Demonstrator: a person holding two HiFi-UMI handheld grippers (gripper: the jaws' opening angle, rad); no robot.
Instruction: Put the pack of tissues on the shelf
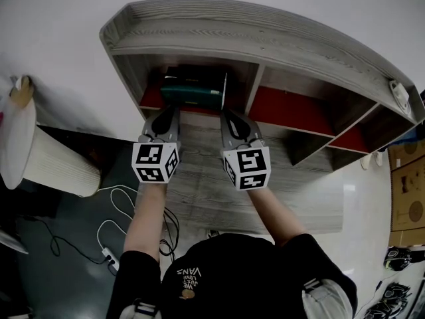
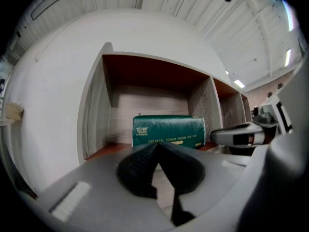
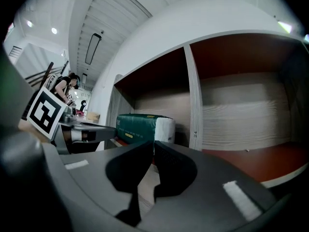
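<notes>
A green pack of tissues (image 1: 192, 90) (image 2: 168, 131) (image 3: 144, 127) lies inside the leftmost compartment of the wooden shelf (image 1: 246, 35), on its red floor. My left gripper (image 1: 164, 121) (image 2: 158, 147) is shut with nothing in it, a little in front of the pack and apart from it. My right gripper (image 1: 234, 121) (image 3: 151, 144) is shut and empty too, level with the left one, just before the compartment's right divider (image 1: 255, 85). Both point at the shelf opening.
The shelf has further compartments with red floors (image 1: 292, 111) to the right. A wooden tabletop (image 1: 199, 178) lies under my arms. A white ribbed cylinder (image 1: 60, 161) and cables (image 1: 113, 224) are on the dark floor at left. Cardboard boxes (image 1: 406, 191) lie at right.
</notes>
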